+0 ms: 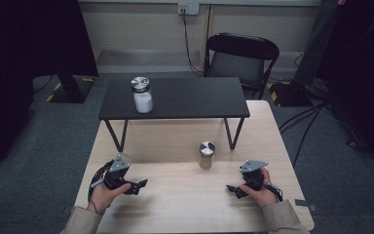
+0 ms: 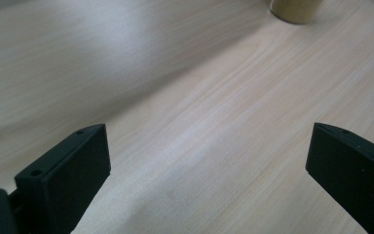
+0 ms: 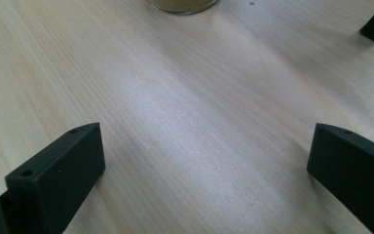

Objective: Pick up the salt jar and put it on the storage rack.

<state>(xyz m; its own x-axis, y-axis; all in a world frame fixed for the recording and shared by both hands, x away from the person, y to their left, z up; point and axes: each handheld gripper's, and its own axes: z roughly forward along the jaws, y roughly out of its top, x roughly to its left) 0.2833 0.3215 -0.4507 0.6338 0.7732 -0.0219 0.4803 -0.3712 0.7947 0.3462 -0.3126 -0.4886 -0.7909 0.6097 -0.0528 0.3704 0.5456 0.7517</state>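
Resting low on the tabletop (image 1: 175, 204), left tool (image 1: 137, 185) and right tool (image 1: 235, 190), jaws spread wide, gripping nothing. Flanking the tan jar (image 1: 206, 155) standing between and ahead; white jar (image 1: 142, 94) sitting on the black shelf (image 1: 199, 97).

A pale wooden bench (image 1: 175, 195) carries a tan jar (image 1: 206, 155) and a black shelf (image 1: 185, 97), which holds a white jar (image 1: 142, 95).
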